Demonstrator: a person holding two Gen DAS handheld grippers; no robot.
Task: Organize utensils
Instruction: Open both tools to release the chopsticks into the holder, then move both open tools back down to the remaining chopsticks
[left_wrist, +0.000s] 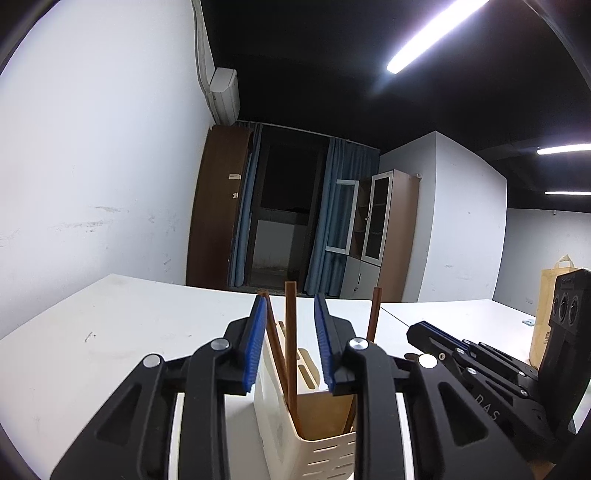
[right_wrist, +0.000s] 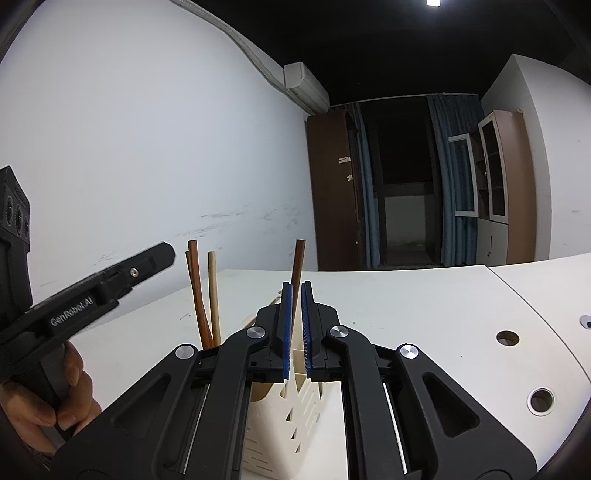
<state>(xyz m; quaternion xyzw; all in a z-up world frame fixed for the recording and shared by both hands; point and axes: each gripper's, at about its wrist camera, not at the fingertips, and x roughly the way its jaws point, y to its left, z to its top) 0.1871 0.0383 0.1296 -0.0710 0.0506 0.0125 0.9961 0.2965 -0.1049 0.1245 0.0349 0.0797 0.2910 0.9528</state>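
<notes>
Now, line by line:

Left gripper: the black two-finger left gripper with blue ribbed pads (left_wrist: 290, 325) hovers over the holder, its jaws spread wide with nothing between the pads but air and the sticks rising behind them.

Right gripper: the black right gripper with blue pads (right_wrist: 296, 295) has its jaws drawn narrow around a dark brown wooden chopstick (right_wrist: 298, 258); whether the pads actually press on it cannot be told, since a thin gap shows on one side.

Holder: the cream plastic utensil holder with slotted walls (left_wrist: 325, 454) stands on the table directly under both grippers.

Sticks in holder: two reddish-brown chopsticks (left_wrist: 290, 332) lean upright in its open compartment, seen between the left gripper's fingers; a pale bamboo chopstick (right_wrist: 213, 291) stands just beside them in the right wrist view.

Table: the white tabletop (left_wrist: 122, 332) carries the holder; two round cable holes (right_wrist: 508, 338) sit well apart from it.

Hand: the person's left hand (right_wrist: 48, 402) wraps the left gripper's handle.

Background: a brown paper bag (left_wrist: 546, 306) stands at the far right of the table.
</notes>
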